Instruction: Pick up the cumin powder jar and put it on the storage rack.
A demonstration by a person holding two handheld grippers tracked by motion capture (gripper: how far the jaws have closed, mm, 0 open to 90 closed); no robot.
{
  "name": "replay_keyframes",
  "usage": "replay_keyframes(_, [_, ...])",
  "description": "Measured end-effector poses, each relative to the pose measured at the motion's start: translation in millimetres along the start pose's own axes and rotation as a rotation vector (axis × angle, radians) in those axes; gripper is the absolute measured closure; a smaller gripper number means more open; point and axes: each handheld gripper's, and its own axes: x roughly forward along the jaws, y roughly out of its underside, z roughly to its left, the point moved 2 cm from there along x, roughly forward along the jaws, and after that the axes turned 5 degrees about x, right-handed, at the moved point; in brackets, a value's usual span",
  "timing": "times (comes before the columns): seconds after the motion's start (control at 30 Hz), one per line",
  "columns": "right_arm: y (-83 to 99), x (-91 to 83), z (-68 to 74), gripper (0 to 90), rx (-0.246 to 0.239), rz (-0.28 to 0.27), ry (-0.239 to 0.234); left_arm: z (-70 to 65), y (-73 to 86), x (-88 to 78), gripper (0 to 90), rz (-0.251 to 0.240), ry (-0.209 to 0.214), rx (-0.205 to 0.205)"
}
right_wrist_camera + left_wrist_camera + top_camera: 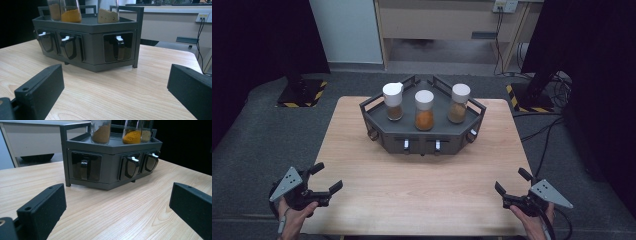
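left claw [326, 179]: low over near desk [422, 195] corner, jaws wide, empty, aimed forward-inward | right claw [512, 186]: mirrored at other near corner, jaws wide, empty | rack [422, 137]: well ahead, between both claws, long axis across desk, drawer fronts facing claws | jars [424, 111]: three, upright on rack

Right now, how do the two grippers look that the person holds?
Both the left gripper and the right gripper are black, each with two blocky matte jaws and a grey three-cornered plate on top. A dark cable trails from the right one. No sleeves are visible.
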Motion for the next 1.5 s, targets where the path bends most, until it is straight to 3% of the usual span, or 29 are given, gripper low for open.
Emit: replay_keyframes(1.5, [-0.4, -0.7, -0.4, 1.7, -0.002, 0.006, -0.008, 0.5, -0.3, -0.8, 0.0, 0.005, 0.008, 0.003])
